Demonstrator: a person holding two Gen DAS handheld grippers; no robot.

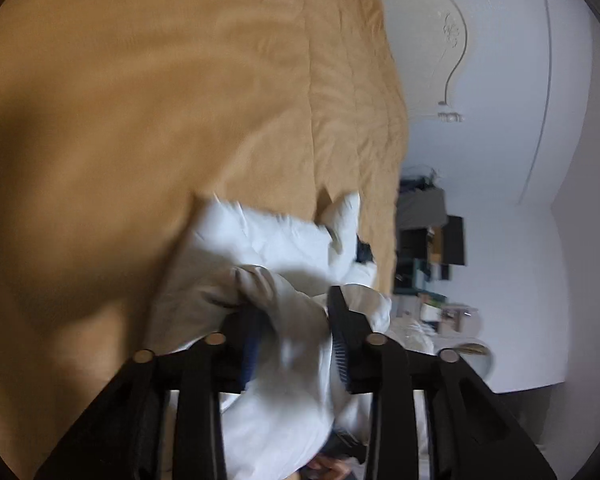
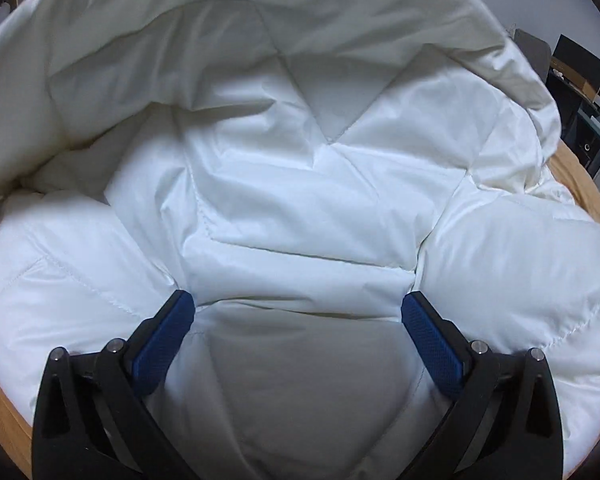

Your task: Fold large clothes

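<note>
Mustard-yellow cloth, the bed cover [image 1: 160,120], fills most of the left wrist view and peeks out at the lower edges of the right one. It is the surface on which all the work lies.

On it rests the white quilted jacket [image 2: 300,184], puffy and slick-looking, with one thick flap curled up and over its far side. In the left view the same garment looks bunched and blurred near the bed's edge, with a wall and cluttered shelves [image 1: 428,240] beyond.

The right gripper [image 2: 298,318] stands spread wide, its blue pads pressed against or just above the padded panel, gripping nothing. The left gripper [image 1: 294,320] has a wad of the jacket between its jaws; they look only partly drawn in, and blur makes it hard to say how firmly the cloth is pinched.

The main risk appears to be the shell fabric sliding out of the left jaws if the gather is thick filling rather than a seam or hem. The raised flap could also spring back, since padding of this kind resists a crease. With the garment near the bed's edge, a strong pull might drag part of it off the side.
</note>
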